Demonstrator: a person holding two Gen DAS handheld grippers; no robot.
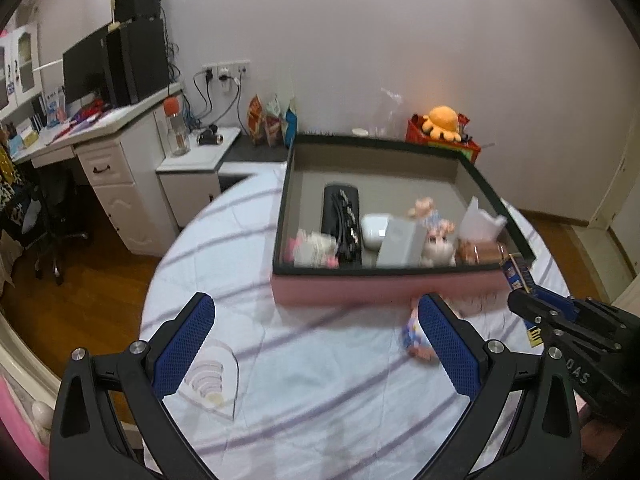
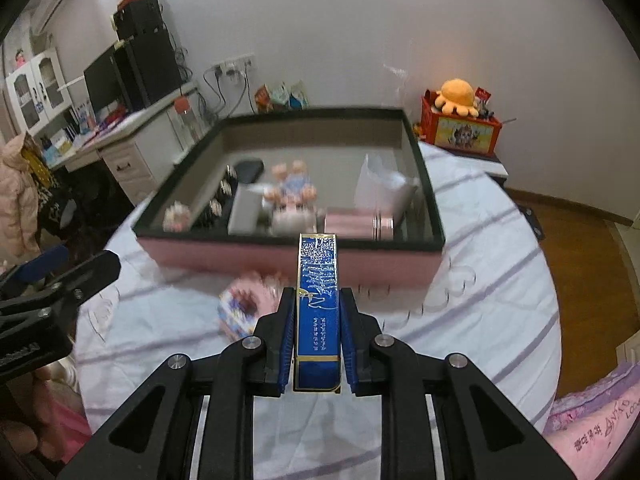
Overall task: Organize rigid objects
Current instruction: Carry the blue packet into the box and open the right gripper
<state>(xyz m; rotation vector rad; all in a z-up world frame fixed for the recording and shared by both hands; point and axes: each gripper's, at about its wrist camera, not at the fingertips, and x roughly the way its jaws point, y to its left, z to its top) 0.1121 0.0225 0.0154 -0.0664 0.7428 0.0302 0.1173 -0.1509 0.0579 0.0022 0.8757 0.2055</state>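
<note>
A pink box [image 1: 384, 290] with a dark rim stands on the striped round table [image 1: 320, 360]; it also shows in the right wrist view [image 2: 280, 258]. Inside lie a black case [image 1: 340, 204], a white earbud case [image 1: 374, 230], a grey box [image 1: 400, 242], small dolls [image 1: 430, 216] and a pink tube [image 2: 356, 222]. My right gripper [image 2: 318, 294] is shut on a long blue box [image 2: 318, 304], held above the table just in front of the pink box. My left gripper [image 1: 316, 308] is open and empty above the table. A small colourful box [image 1: 414, 338] lies by its right finger.
A clear acrylic stand [image 1: 212, 380] lies on the table near my left finger. A white desk [image 1: 108, 152] with a monitor stands at the left. A red box with an orange plush [image 1: 442, 124] sits behind the table. Clear acrylic pieces [image 2: 448, 288] lie right of the pink box.
</note>
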